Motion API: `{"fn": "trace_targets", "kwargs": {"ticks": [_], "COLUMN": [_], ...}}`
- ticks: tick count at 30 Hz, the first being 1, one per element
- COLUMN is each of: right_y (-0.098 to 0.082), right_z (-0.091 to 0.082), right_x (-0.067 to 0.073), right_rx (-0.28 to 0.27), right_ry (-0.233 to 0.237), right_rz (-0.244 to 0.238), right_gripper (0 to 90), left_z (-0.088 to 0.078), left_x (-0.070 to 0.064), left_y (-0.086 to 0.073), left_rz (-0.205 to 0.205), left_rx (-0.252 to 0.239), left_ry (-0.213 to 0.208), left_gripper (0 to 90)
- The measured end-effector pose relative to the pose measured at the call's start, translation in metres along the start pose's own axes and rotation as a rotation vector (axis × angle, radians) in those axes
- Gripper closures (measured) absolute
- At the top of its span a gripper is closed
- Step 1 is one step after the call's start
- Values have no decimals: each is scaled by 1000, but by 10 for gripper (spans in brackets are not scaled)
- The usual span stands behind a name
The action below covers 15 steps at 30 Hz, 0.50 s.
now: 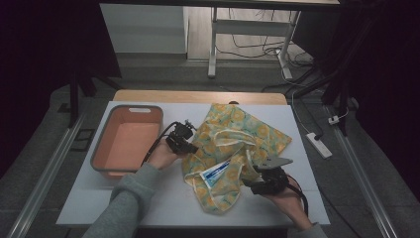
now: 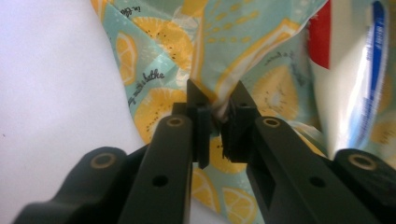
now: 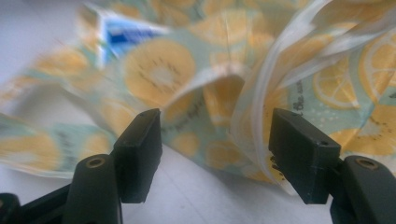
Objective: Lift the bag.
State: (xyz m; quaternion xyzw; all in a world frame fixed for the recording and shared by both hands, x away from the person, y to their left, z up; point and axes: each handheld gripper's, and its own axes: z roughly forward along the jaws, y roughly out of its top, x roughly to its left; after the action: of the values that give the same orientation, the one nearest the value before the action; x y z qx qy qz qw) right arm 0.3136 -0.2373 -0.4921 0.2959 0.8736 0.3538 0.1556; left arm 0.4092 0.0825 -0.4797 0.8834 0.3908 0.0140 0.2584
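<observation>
Beside the orange plastic tub [image 1: 127,141], my left gripper [image 1: 189,147] pinches the lemon-print bag [image 1: 233,144]; right gripper [image 1: 250,184], jaws wide, should grab the opposite rim.

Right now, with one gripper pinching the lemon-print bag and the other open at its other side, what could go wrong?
The left gripper pinches only a thin fold of the lemon-print bag's edge, so a pull may slip it free. The right gripper stands open with loose film between its jaws; it may close on several layers. The blue-and-white packet lies at the bag's mouth and could slide out if lifted.
</observation>
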Motion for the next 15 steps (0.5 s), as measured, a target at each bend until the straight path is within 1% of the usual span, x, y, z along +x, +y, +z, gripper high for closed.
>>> {"fn": "trace_targets", "kwargs": {"ticks": [3, 5, 6, 7, 8, 11, 12, 15], "right_y": [-5, -8, -8, -7, -6, -4, -4, -3], "right_z": [12, 20, 23, 25, 28, 36, 37, 38], "right_x": [-3, -5, -6, -6, -5, -1, -1, 1], "right_rx": [44, 62, 60, 58, 56, 62, 54, 56], "right_ry": [-20, -41, -41, -39, -36, -46, -36, -25], "right_rz": [6, -6, -6, -6, -18, -78, -78, -96], "right_gripper": [362, 406, 436, 483, 528, 683, 732, 858], "left_z": [-7, -11, -13, -14, -16, -21, -23, -27], "left_x": [-5, -5, -5, -4, -3, 1, 2, 5], "left_y": [-1, -3, -4, -5, -6, -9, -10, -14], "left_rz": [18, 20, 21, 22, 18, 11, 9, 9], "left_rx": [-3, -6, -6, -7, -10, -17, -19, -18], "left_ry": [-13, -37, -48, -56, -60, -73, -81, -93], "left_gripper": [845, 850, 851, 853, 855, 858, 859, 864]}}
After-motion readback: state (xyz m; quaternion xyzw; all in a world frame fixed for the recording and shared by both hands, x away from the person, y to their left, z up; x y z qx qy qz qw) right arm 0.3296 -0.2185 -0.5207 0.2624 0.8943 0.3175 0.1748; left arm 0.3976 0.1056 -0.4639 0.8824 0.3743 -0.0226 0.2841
